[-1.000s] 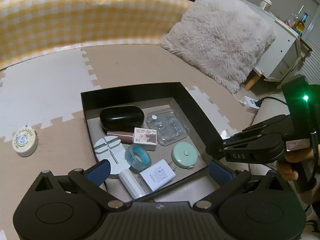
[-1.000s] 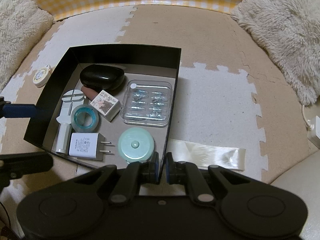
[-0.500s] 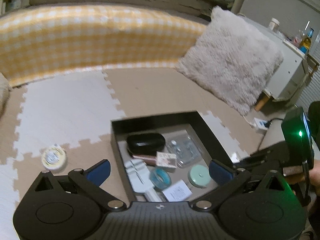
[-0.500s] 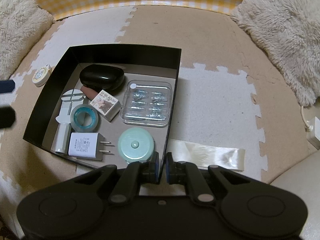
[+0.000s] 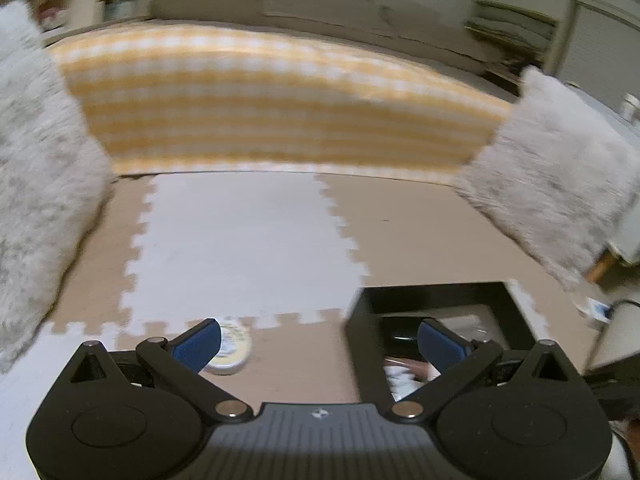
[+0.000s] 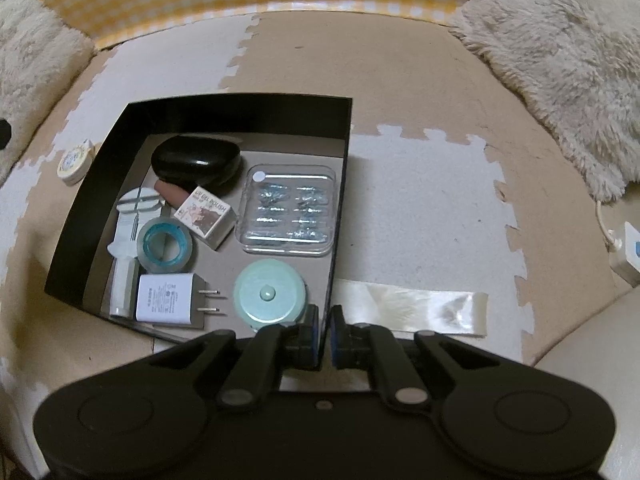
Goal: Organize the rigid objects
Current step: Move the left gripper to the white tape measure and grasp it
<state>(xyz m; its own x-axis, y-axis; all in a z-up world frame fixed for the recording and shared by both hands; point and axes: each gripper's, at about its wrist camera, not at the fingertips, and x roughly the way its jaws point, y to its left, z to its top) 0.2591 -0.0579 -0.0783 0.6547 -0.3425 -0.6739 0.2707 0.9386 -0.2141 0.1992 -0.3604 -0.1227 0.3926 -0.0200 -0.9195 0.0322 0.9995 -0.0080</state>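
Observation:
A black open box (image 6: 256, 116) lies on the foam mat and holds a black case (image 6: 196, 164), a clear plastic tray (image 6: 290, 210), a mint round tape measure (image 6: 269, 294), a white charger (image 6: 168, 298), a tape roll (image 6: 166, 244) and a gel polish carton (image 6: 206, 216). My right gripper (image 6: 325, 332) is shut on the box's near right wall. A round cream tin (image 6: 74, 160) sits on the mat left of the box. In the blurred left wrist view my left gripper (image 5: 320, 334) is open and empty, its left finger just in front of the tin (image 5: 232, 346), with the box (image 5: 440, 294) to the right.
A clear shiny strip (image 6: 412, 308) lies on the mat right of the box. Fluffy cushions (image 6: 560, 48) flank a yellow checked bolster (image 5: 280, 104) at the back. A white plug block (image 6: 628, 252) with a cord sits at the far right.
The left wrist view has swung left and upward, away from the box and toward the tin, and is now blurred. The left gripper has left the right wrist view. The right gripper has kept still.

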